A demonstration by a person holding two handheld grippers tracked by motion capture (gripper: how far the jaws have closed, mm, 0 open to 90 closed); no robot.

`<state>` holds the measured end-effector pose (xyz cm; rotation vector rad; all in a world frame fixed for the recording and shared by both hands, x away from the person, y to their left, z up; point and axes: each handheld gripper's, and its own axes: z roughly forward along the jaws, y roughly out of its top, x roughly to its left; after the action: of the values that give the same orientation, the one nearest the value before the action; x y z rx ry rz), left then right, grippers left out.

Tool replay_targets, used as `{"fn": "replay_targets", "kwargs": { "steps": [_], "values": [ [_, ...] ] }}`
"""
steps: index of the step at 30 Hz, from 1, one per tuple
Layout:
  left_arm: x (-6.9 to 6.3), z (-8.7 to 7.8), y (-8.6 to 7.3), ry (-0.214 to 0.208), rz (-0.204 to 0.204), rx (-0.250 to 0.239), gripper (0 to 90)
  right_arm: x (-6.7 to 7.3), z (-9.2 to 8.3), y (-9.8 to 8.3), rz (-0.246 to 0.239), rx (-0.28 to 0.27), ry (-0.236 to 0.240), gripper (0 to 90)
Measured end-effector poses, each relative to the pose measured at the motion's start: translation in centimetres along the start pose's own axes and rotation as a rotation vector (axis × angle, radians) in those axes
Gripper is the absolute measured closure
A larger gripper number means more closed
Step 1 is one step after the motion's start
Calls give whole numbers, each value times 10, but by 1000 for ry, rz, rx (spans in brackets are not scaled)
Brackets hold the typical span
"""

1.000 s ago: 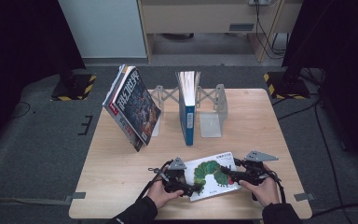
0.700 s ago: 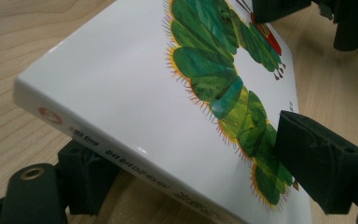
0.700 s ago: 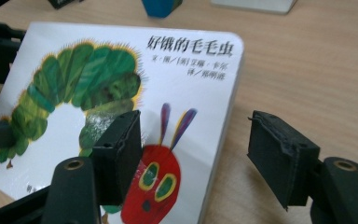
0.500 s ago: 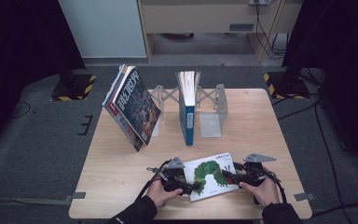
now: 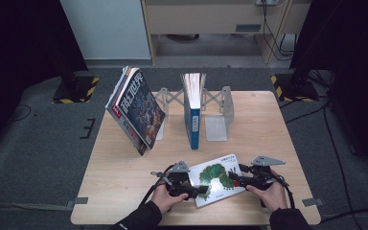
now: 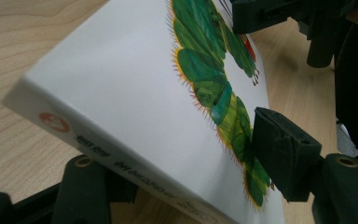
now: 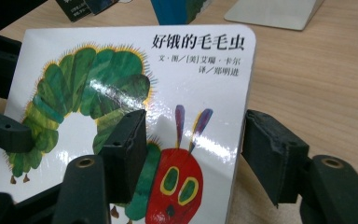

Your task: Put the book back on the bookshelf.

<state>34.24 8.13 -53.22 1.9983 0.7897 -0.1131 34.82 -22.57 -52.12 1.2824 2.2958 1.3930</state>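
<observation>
A white board book (image 5: 218, 179) with a green caterpillar on its cover lies at the table's front edge, between two hand-held grippers. My left gripper (image 5: 199, 189) has it by the left edge. In the left gripper view (image 6: 186, 168) one jaw sits under the spine side and the other pad (image 6: 279, 154) presses on the cover; these jaws have just been closing on the book (image 6: 135, 107). My right gripper (image 5: 235, 181) holds the right edge. In the right gripper view (image 7: 198, 154) its jaws straddle the book (image 7: 121, 84) near the red head and have closed a little further.
A folding metal book rack (image 5: 220, 115) stands mid-table with a blue book (image 5: 192, 112) upright in it. A stack of magazines (image 5: 136, 112) leans at its left end. Bare wooden table (image 5: 268, 124) lies to the right and front left. Both hands rest at the front edge.
The left gripper's jaws have drawn together on the book's left edge. Both hands and the book have stayed where they were.
</observation>
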Motion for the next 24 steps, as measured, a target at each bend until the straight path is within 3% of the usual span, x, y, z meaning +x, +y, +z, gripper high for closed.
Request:
{"fn": "replay_targets", "kwargs": {
  "steps": [5, 12, 18, 24],
  "values": [
    [-2, -2, 3, 5, 15, 0, 382, -1, -2, -1, 4, -5, 8, 406],
    [-4, -7, 9, 11, 36, -35, 495, -1, -6, 6, -25, -83, -12, 447],
    [-2, -7, 6, 3, 9, -48, 499, -2, -2, 1, 10, -40, 9, 420],
    [-3, -6, 6, -16, 14, -46, 515, -2, -3, 3, -6, -37, 9, 437]
  ]
}}
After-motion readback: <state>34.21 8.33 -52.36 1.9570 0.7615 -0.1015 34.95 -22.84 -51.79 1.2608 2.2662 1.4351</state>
